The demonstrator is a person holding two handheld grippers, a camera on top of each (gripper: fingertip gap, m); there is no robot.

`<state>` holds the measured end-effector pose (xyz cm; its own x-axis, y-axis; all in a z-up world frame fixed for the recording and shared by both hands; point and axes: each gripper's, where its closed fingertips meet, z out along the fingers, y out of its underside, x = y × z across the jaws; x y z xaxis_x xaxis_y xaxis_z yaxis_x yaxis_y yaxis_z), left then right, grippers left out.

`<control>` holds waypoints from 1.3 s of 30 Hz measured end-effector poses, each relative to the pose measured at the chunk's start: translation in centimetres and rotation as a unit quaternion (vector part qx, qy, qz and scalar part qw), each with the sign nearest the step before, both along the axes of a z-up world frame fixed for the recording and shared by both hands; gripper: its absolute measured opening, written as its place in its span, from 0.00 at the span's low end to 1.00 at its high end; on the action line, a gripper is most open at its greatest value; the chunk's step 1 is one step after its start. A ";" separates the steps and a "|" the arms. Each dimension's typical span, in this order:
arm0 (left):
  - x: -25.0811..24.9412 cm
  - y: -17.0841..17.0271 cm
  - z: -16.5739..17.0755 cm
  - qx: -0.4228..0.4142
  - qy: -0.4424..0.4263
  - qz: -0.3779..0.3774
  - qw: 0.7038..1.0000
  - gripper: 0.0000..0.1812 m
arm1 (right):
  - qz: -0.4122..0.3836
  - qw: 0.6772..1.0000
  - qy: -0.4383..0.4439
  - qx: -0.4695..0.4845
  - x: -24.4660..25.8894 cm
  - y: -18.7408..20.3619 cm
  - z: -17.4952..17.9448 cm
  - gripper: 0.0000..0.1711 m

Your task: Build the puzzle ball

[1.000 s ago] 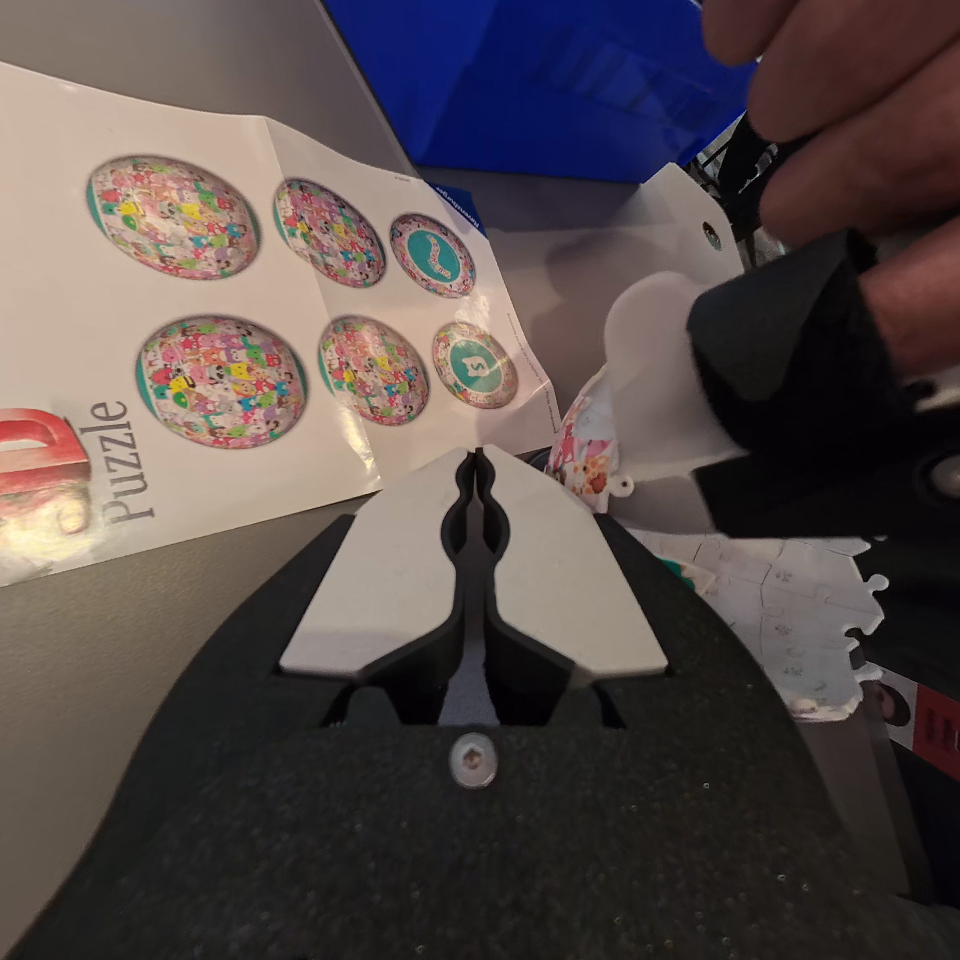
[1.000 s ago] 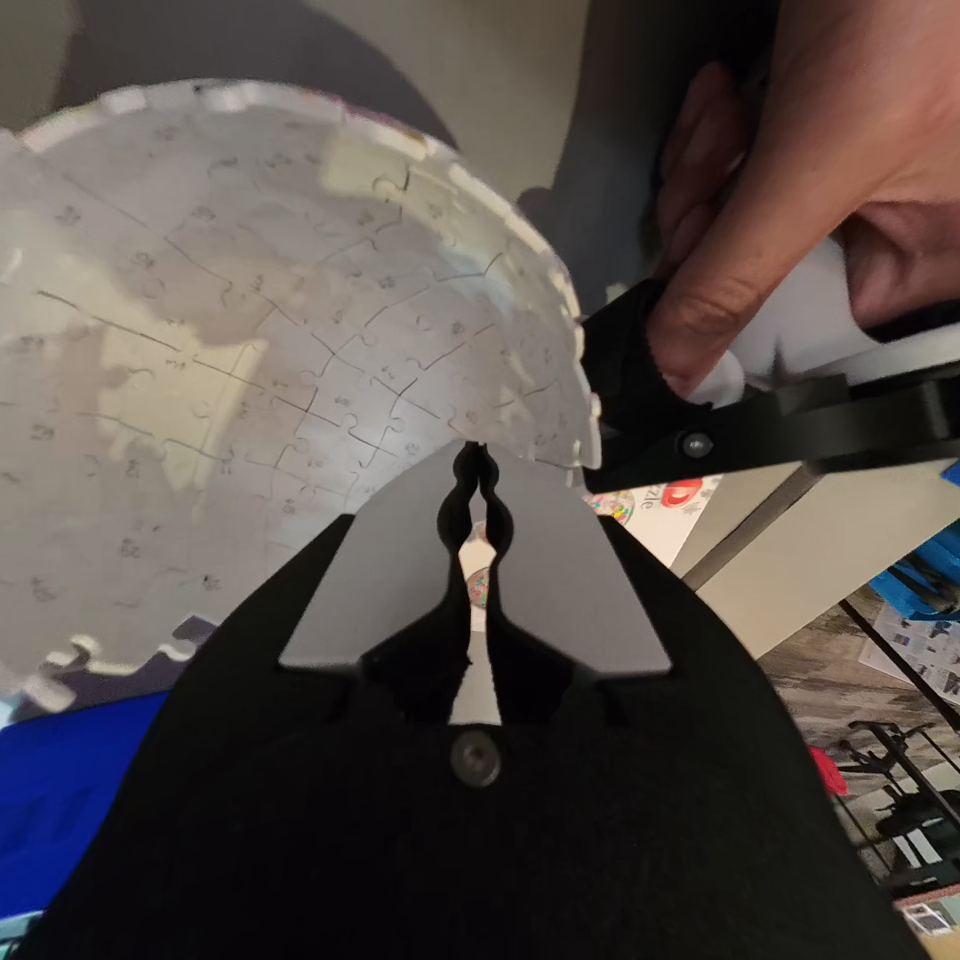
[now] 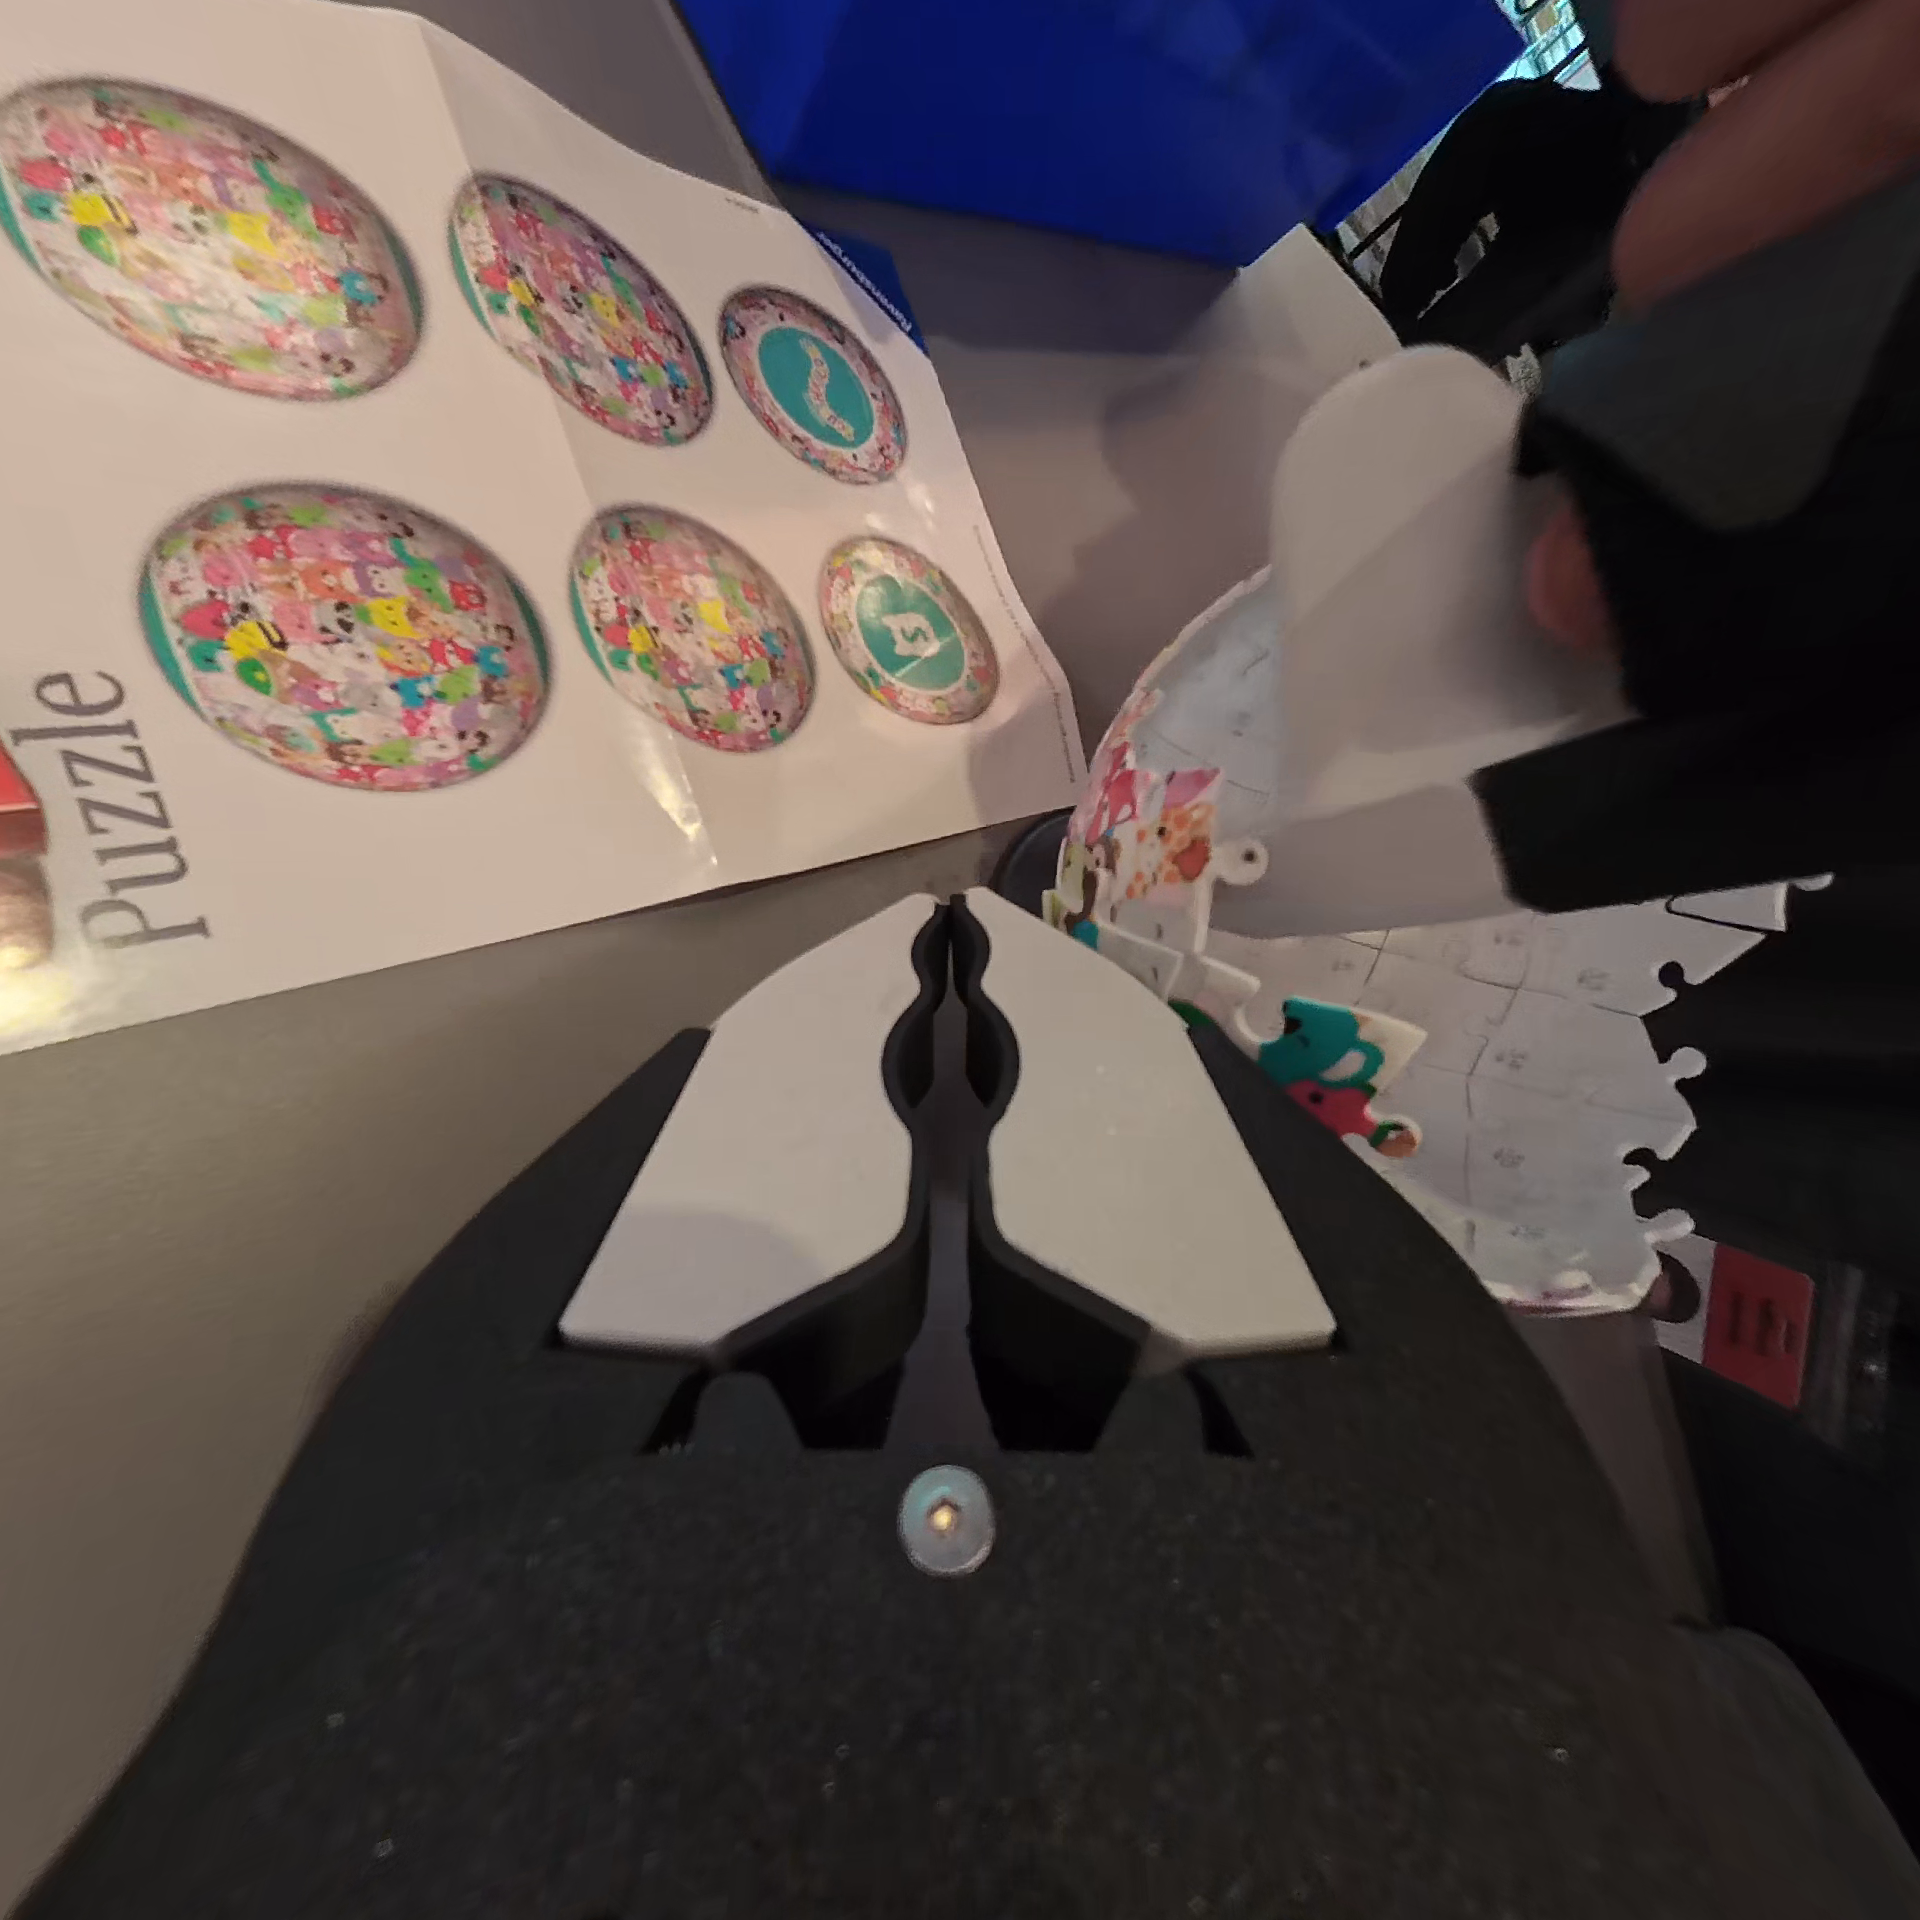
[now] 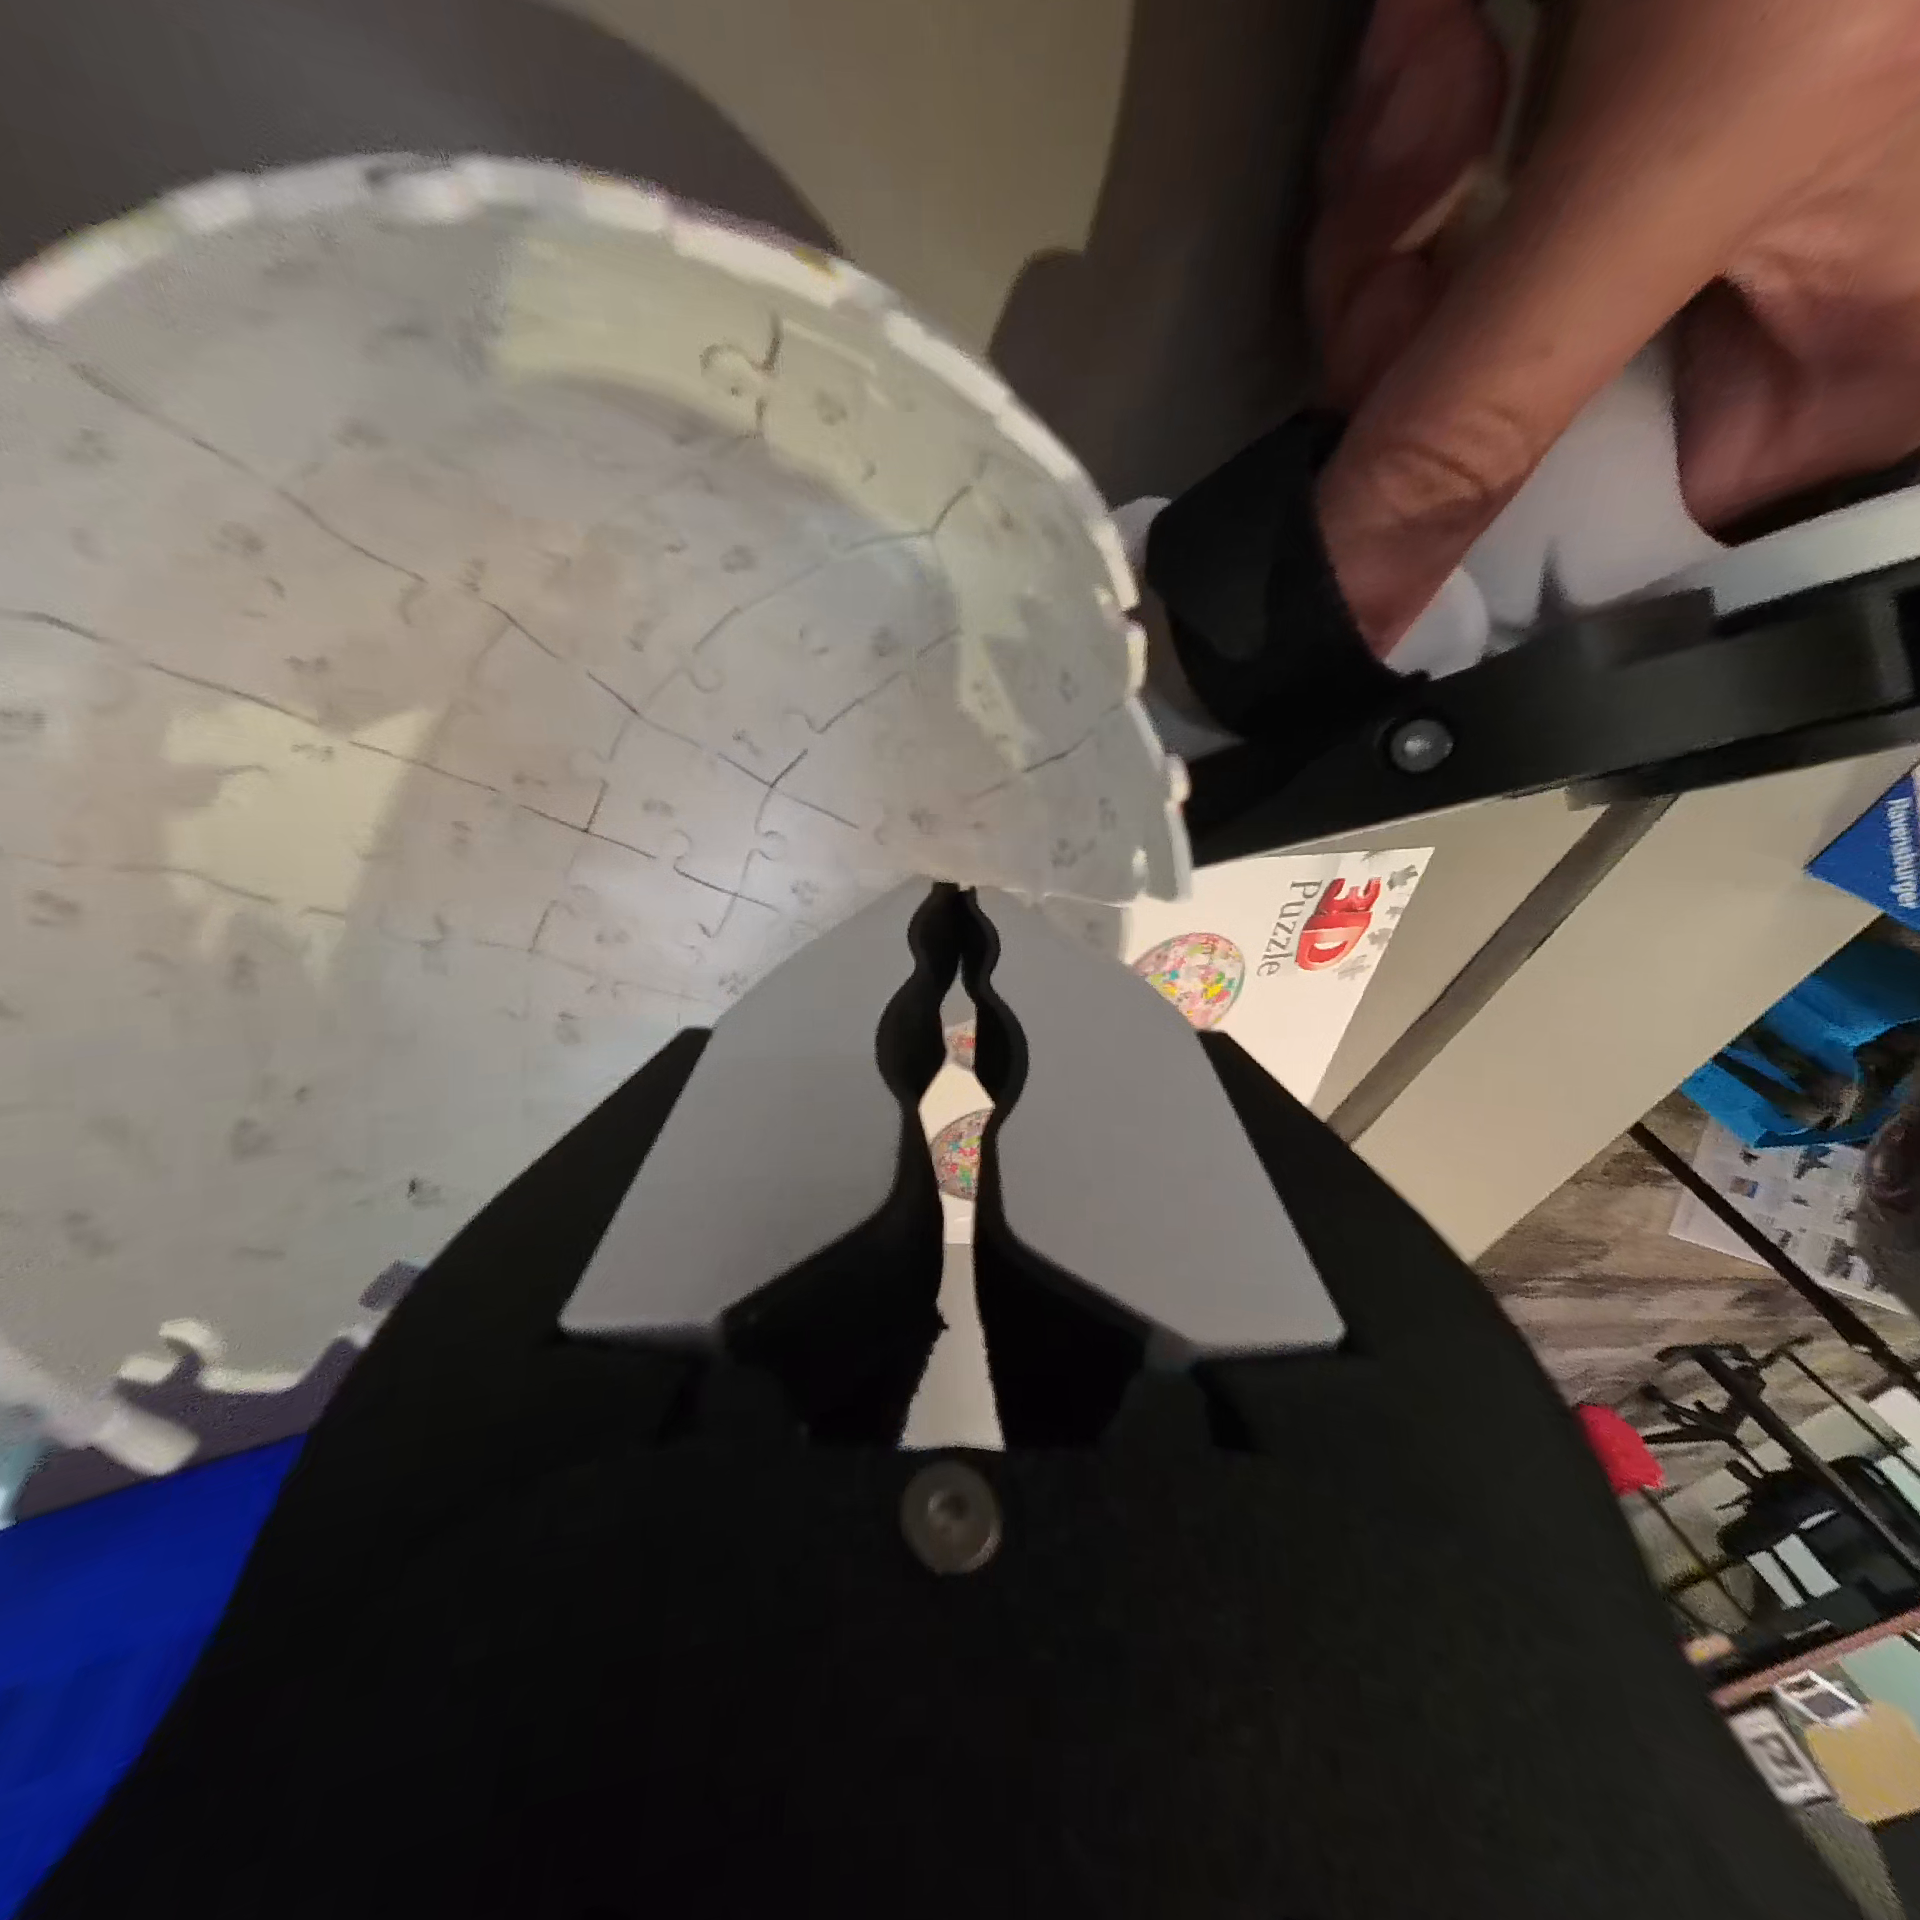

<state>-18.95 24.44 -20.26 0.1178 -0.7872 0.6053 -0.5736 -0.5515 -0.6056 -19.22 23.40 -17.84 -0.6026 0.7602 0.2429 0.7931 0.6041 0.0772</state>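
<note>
Left gripper (image 3: 951,914): fingers pressed together at the tips over the grey tabletop (image 3: 312,1143), nothing seen between them.

Right gripper (image 4: 951,904): tips closed right at the lower rim of the puzzle ball shell (image 4: 468,675); whether they pinch that rim or only touch it cannot be told, as the edge hides the contact.

Puzzle ball shell: one partly built dome, held up off the table, its white numbered inside facing the right wrist camera. From the left wrist view its printed outer side shows at the right, just beside the left gripper's fingers.

Step in hand: judged to be mid-assembly, with the dome being steadied or turned between the two tools. The toothed open rim shows many pieces remain.

Next move: likely calls for a firm hold on the rim and a loose piece brought in line with an open notch; none is visible now.

Count: two grippers; one dome; one instruction sheet (image 3: 416,520) lying unfolded beyond the left gripper, showing six printed balls; one blue box (image 3: 1039,104) behind it; two hands, one (image 4: 1610,312) on the far gripper in the right wrist view.
</note>
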 end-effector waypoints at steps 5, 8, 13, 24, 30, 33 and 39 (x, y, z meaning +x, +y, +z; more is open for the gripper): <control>0.1 0.0 0.0 -0.001 0.000 0.001 1.000 0.00 | -0.014 1.000 -0.007 -0.019 -0.3 -0.2 -0.6 0.00; 0.1 0.2 0.0 -0.004 -0.001 0.005 1.000 0.00 | -0.007 1.000 -0.011 -0.021 -0.1 -0.5 -0.7 0.00; 0.2 0.2 0.1 -0.007 -0.003 0.007 1.000 0.00 | -0.010 1.000 -0.024 -0.015 0.2 -0.5 -1.2 0.00; 0.3 0.4 0.5 -0.013 -0.018 0.013 1.000 0.00 | -0.030 0.997 0.007 -0.068 0.2 -1.3 1.7 0.00; -0.6 1.0 1.3 -0.009 -0.027 0.023 0.999 0.01 | -0.155 0.979 0.101 -0.083 0.9 1.4 4.2 0.00; -1.5 1.1 2.1 -0.011 -0.032 0.016 0.999 0.03 | -0.222 0.961 0.132 -0.098 1.0 1.9 3.4 0.14; -2.5 0.5 2.5 -0.021 -0.036 -0.004 0.999 0.05 | -0.261 0.945 0.149 -0.128 0.9 1.0 1.7 0.16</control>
